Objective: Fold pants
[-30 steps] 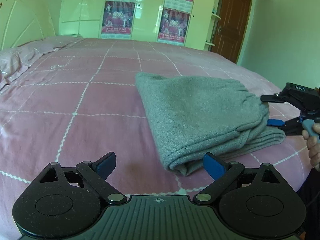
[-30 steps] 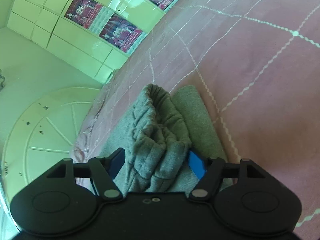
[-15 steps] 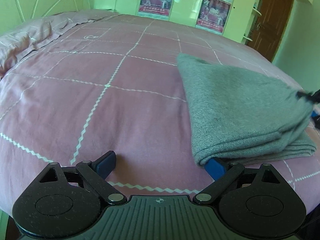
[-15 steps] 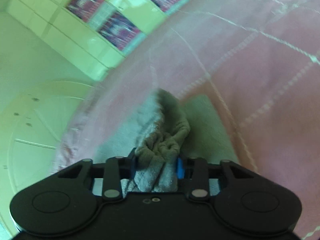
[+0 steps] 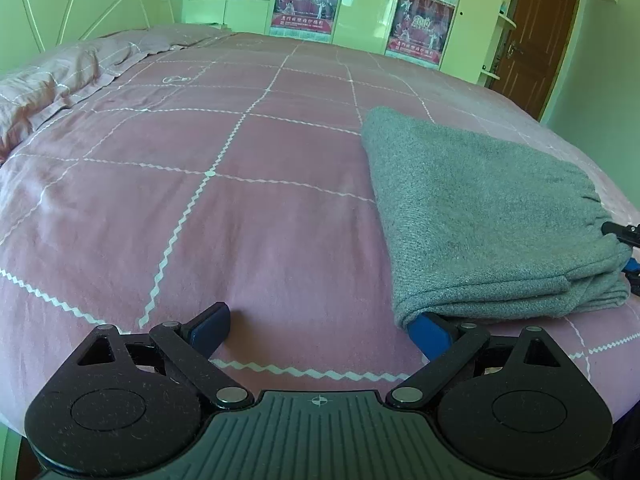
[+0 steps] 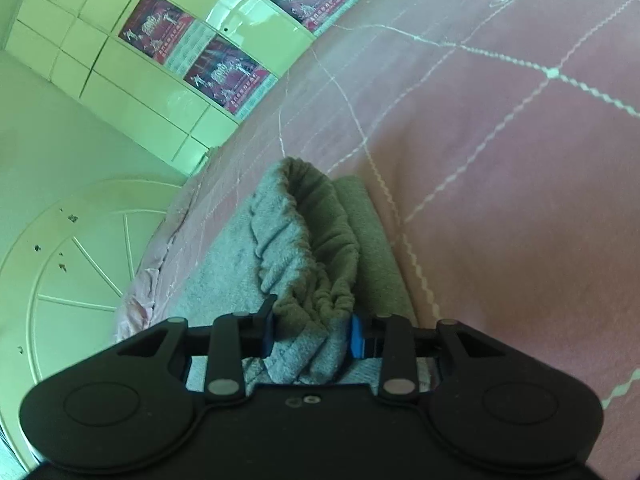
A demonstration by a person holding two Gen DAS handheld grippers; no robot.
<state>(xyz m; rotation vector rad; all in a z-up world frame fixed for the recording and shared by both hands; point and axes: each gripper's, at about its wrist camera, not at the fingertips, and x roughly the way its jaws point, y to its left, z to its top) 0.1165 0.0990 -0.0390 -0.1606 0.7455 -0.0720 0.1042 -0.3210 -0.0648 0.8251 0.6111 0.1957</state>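
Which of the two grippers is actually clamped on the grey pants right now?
The right gripper: its blue pads pinch the bunched waistband of the grey pants. The left gripper is spread open at the folded corner.

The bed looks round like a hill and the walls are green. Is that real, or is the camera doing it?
Mostly the camera: in the left wrist view the fisheye lens bulges the bed and darkens the corners. In the right wrist view the cupboards curve, tilt and show window glare. Both views carry a green tint.

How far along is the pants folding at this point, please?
Mostly done: the grey pants lie folded in layers on the pink bed. In hand: right gripper clamps the waistband; left gripper is open at the near corner. Left: releasing and tidying.
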